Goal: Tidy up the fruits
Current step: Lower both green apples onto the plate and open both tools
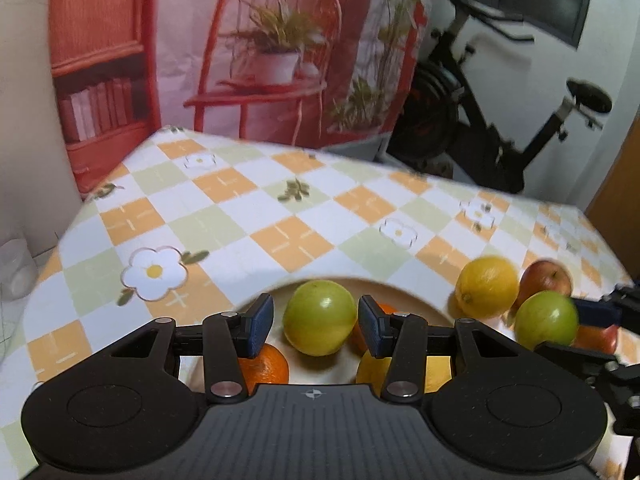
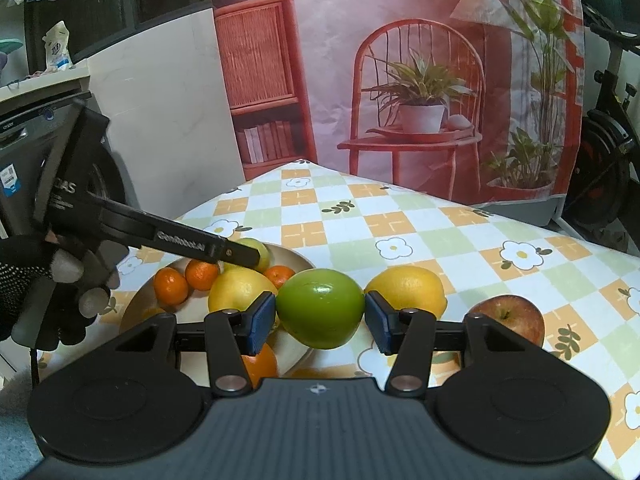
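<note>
The right tongs (image 2: 320, 322) are held low and nearly level over the near edge of the desk (image 2: 440, 236), and a green apple (image 2: 320, 308) is pinched between their blue pads (image 2: 262, 322), touched on both sides and lifted just beside the plate (image 2: 132, 312). In the left wrist view, the left tongs (image 1: 316, 326) are seen spread over that plate (image 1: 420, 304), with a second green apple (image 1: 319, 317) lying in the gap between the fingers; a little space is seen on each side of it. From the right wrist view the left tool is seen angled downward over the plate, gripped by a left hand (image 2: 36, 288) in a black glove with grey fingertips; the word "GenRobot.AI" can be read along its black finger, while smaller lettering on its body is too blurred to be read. Small oranges (image 2: 172, 285) and a yellow fruit (image 2: 240, 290) are seen on the plate. A lemon (image 2: 408, 290) is seen on the checked cloth just behind the right tongs, and a red apple (image 2: 510, 318) lies further to the right.
</note>
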`<control>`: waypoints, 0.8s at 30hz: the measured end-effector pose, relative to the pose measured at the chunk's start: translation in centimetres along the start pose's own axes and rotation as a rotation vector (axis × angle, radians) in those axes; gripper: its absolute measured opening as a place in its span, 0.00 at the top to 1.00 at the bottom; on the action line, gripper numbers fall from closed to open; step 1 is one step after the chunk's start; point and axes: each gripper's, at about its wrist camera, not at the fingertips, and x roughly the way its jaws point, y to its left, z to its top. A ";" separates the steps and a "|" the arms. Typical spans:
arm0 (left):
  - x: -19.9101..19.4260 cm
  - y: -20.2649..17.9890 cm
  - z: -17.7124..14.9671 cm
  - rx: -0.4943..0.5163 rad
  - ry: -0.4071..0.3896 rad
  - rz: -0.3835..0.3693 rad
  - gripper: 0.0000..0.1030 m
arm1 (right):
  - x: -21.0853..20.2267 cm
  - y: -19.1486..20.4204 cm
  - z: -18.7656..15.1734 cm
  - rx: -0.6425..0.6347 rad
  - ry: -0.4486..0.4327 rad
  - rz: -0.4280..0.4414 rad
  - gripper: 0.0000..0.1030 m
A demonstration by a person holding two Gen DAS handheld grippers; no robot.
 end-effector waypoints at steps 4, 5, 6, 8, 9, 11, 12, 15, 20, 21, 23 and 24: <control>-3.1 0.6 -0.5 -0.050 -0.065 0.044 0.51 | 0.1 0.7 0.3 -0.013 -0.005 0.012 0.49; -3.8 0.9 -0.7 -0.066 -0.076 0.056 0.51 | 0.2 0.9 0.4 -0.020 -0.005 0.015 0.49; -4.6 1.2 -0.9 -0.078 -0.085 0.071 0.51 | 0.3 1.1 0.5 -0.026 -0.005 0.019 0.49; -6.1 1.7 -1.6 -0.093 -0.107 0.112 0.51 | 0.5 1.6 0.8 -0.039 -0.003 0.030 0.49; -6.8 2.0 -2.0 -0.100 -0.117 0.133 0.51 | 0.6 1.9 0.9 -0.047 -0.002 0.034 0.49; -8.0 2.7 -2.5 -0.114 -0.133 0.173 0.51 | 1.0 2.4 1.1 -0.061 0.001 0.042 0.49; -8.6 3.0 -2.7 -0.120 -0.139 0.192 0.51 | 1.2 2.7 1.2 -0.067 0.003 0.047 0.49; -9.7 3.5 -3.2 -0.128 -0.150 0.239 0.51 | 1.9 3.8 1.6 -0.084 0.008 0.066 0.49; -10.9 4.5 -3.8 -0.138 -0.150 0.251 0.50 | 3.8 6.2 2.4 -0.146 0.026 0.109 0.49; -11.0 4.6 -3.8 -0.143 -0.152 0.252 0.50 | 4.5 6.8 2.7 -0.165 0.033 0.119 0.49; -11.4 4.9 -4.1 -0.157 -0.154 0.252 0.49 | 5.6 7.9 2.9 -0.199 0.048 0.138 0.49; -11.4 5.0 -4.2 -0.163 -0.153 0.253 0.49 | 6.0 8.3 2.9 -0.214 0.058 0.147 0.49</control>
